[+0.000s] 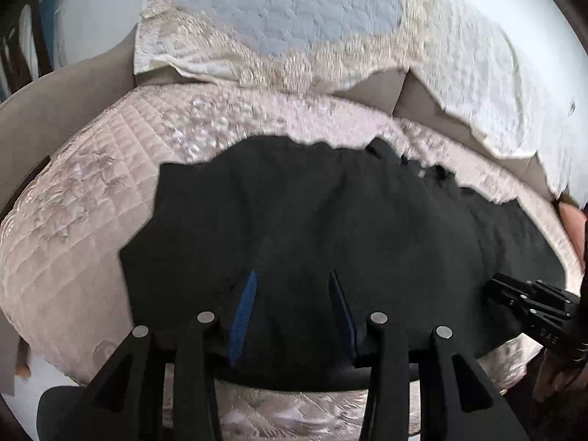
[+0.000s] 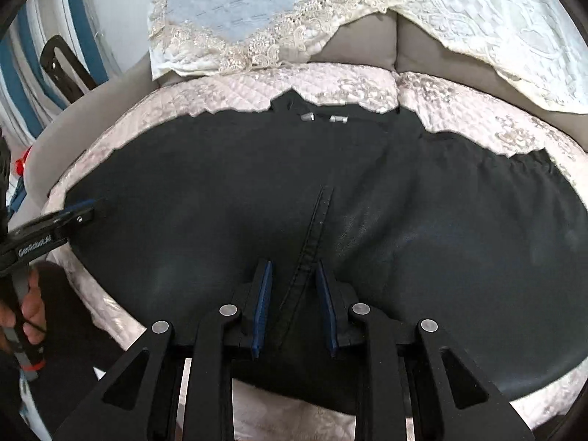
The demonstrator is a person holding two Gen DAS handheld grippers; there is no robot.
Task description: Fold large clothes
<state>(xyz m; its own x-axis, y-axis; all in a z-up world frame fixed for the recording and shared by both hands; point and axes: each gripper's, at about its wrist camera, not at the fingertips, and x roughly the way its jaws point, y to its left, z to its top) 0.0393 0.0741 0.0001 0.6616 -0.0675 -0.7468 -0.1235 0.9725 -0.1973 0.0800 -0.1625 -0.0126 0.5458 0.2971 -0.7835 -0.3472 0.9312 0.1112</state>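
Lies spread wide and nearly flat: black garment (image 1: pixel 312 220), leather-like in the right wrist view, covering most of the quilted pink seat cover (image 1: pixel 73 202), with two small metal fittings (image 2: pixel 323 118) at its far edge. Probably the moment to take hold for a first fold. Best to pinch the full thickness near the front edge at two well-separated spots, lift evenly, carry away toward the far edge and line up the edges before letting go; worth avoiding a grip on the top layer alone, judging by the slick, stiff look of the material. Right gripper (image 2: pixel 294 294): angled down over the garment's middle, blue pads apart, straddling a raised stitched seam (image 2: pixel 316 228) without visibly pressing it. Left gripper (image 1: pixel 294 294): likewise tilted down, pads spread wider over plain black cloth, nothing pinched; from the right wrist view, set at the garment's left end, with a hand (image 2: pixel 25 305) wrapped around its handle. Beyond, draped over the sofa back, a lace-trimmed throw (image 1: pixel 294 11).
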